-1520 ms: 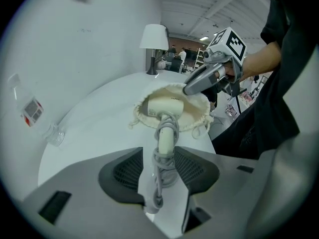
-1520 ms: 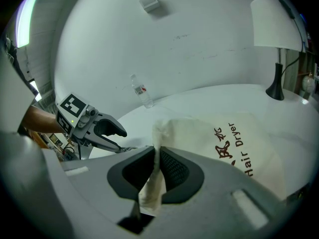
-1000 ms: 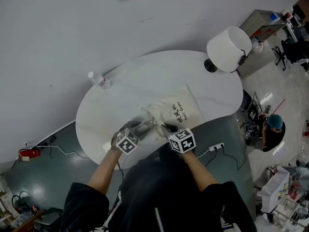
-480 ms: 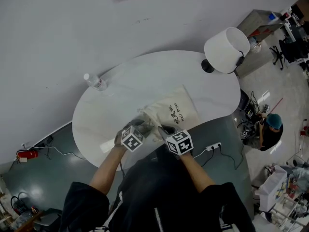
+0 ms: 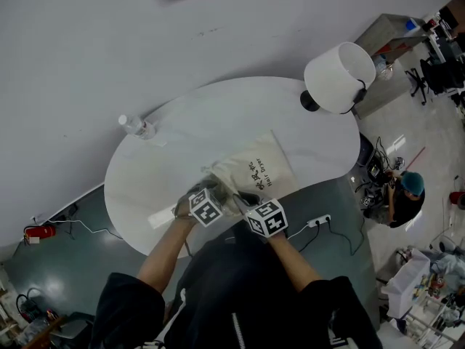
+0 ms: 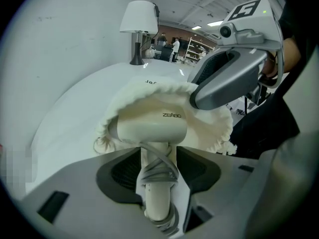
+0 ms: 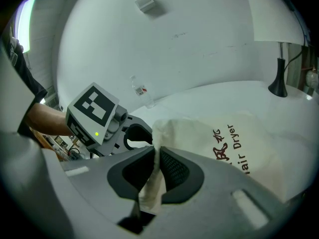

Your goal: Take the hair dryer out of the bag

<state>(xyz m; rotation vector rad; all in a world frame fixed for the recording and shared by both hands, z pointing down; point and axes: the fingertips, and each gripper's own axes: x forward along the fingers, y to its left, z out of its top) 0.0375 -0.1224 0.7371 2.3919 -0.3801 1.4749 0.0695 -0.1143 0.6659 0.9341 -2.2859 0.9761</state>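
Observation:
A cream drawstring bag [image 5: 259,168] printed "Hair Dryer" lies on the white oval table [image 5: 182,133], its frilled mouth toward me. In the left gripper view a cream hair dryer [image 6: 152,126] sticks out of the bag's mouth [image 6: 212,123]; my left gripper [image 6: 158,176] is shut on its cord-wrapped handle. My right gripper [image 7: 155,176] is shut on the cloth of the bag's rim [image 7: 153,183], beside the left one. In the head view both grippers, the left gripper [image 5: 205,203] and the right gripper [image 5: 264,217], sit at the table's near edge by the bag's mouth.
A white-shaded lamp [image 5: 336,75] stands at the table's far right. A small clear bottle [image 5: 134,126] stands at the far left edge. A power strip and cables [image 5: 320,222] lie on the floor, and a person [image 5: 408,193] sits to the right.
My left gripper has moved right and closer to the bag's mouth, ending next to the right gripper. The right gripper has stayed put with the bag cloth.

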